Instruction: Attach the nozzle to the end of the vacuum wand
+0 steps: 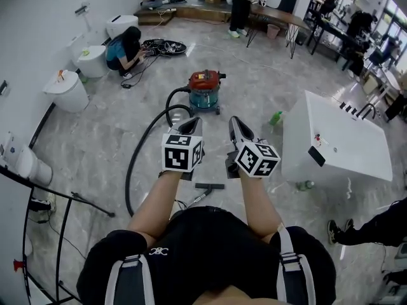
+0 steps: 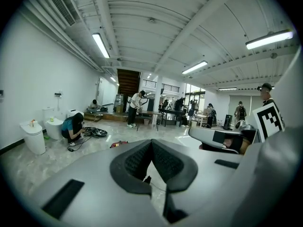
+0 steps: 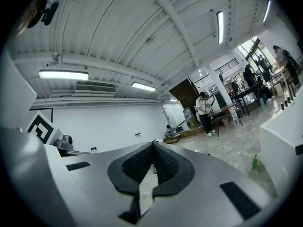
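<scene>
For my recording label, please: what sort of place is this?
Probably a large test hall or workshop, not a home: toilets line the left wall, a bathtub stands on the open floor, people work at far tables.

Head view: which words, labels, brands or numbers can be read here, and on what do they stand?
No text reads clearly.
White logo on the black shirt: too small to read.
Red vacuum cleaner: no label legible.
Cubes on the left gripper and right gripper: square markers only, no words.

Left tool [image 1: 193,128], right tool [image 1: 236,125] raised level, jaws closed, empty.
</scene>
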Demonstrator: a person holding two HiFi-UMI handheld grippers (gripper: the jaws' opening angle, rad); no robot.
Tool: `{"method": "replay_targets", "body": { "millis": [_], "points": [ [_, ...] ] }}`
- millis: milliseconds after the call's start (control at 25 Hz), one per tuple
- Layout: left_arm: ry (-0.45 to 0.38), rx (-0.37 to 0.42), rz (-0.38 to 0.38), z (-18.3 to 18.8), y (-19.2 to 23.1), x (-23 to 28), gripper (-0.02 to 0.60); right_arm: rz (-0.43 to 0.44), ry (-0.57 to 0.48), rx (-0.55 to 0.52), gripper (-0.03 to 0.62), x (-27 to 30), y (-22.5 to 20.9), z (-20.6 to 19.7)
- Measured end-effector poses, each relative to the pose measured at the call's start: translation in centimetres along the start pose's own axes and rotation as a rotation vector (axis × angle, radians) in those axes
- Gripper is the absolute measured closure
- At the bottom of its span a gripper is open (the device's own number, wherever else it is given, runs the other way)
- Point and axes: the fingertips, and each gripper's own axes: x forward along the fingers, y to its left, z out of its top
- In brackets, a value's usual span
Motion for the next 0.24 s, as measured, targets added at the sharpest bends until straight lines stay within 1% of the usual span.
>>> {"method": "replay_targets", "body": {
  "millis": [240],
  "points": [
    [0.018, -0.009, -0.001, -0.73, 0.47, 0.72, 0.574, 0.000, 0.006, -0.015, 0.579, 0.43, -0.42, -0.40]
  ]
}}
